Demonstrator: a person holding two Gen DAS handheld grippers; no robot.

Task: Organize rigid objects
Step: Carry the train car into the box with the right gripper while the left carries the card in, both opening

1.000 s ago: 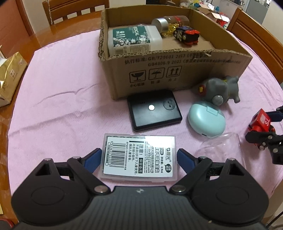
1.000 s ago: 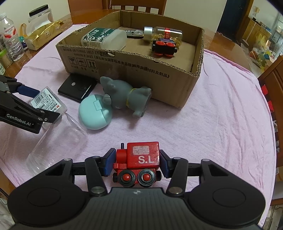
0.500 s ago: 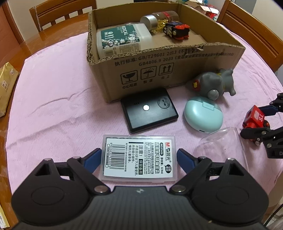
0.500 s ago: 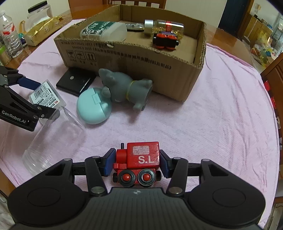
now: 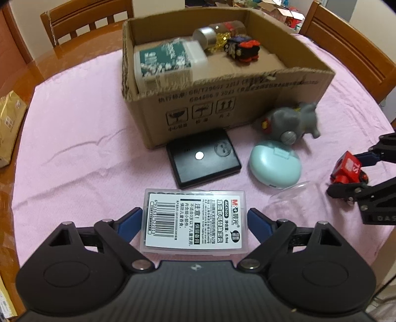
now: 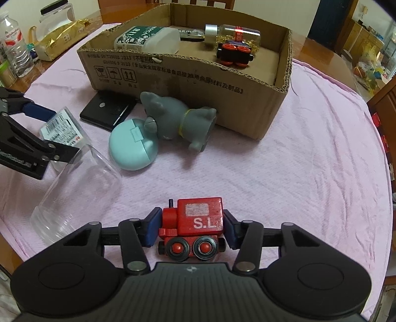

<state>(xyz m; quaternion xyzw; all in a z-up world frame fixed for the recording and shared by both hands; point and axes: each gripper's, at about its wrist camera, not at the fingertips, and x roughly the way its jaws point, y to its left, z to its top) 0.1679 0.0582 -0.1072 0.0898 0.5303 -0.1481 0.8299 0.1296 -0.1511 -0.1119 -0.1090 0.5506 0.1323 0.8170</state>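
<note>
My left gripper (image 5: pixel 194 220) is shut on a clear plastic case with a barcode label (image 5: pixel 194 221), held above the pink cloth. My right gripper (image 6: pixel 190 226) is shut on a red toy train marked S.L (image 6: pixel 194 224), also lifted; it shows in the left wrist view (image 5: pixel 349 169). An open cardboard box (image 5: pixel 222 109) stands ahead, holding a white and green bottle (image 5: pixel 168 62), a glass bottle (image 5: pixel 217 36) and a black and red toy car (image 5: pixel 243 49). In front of the box lie a black flat case (image 5: pixel 203 158), a mint round case (image 5: pixel 276 167) and a grey toy animal (image 5: pixel 292 122).
A clear plastic cup (image 6: pixel 76 188) lies on its side between the grippers. A gold packet (image 6: pixel 59 37) and water bottles (image 6: pixel 14 47) stand on the wooden table at the left. Wooden chairs (image 5: pixel 84 22) ring the table.
Both grippers have risen and moved toward the box with their objects still held. The box looks closer and is seen more from above.
</note>
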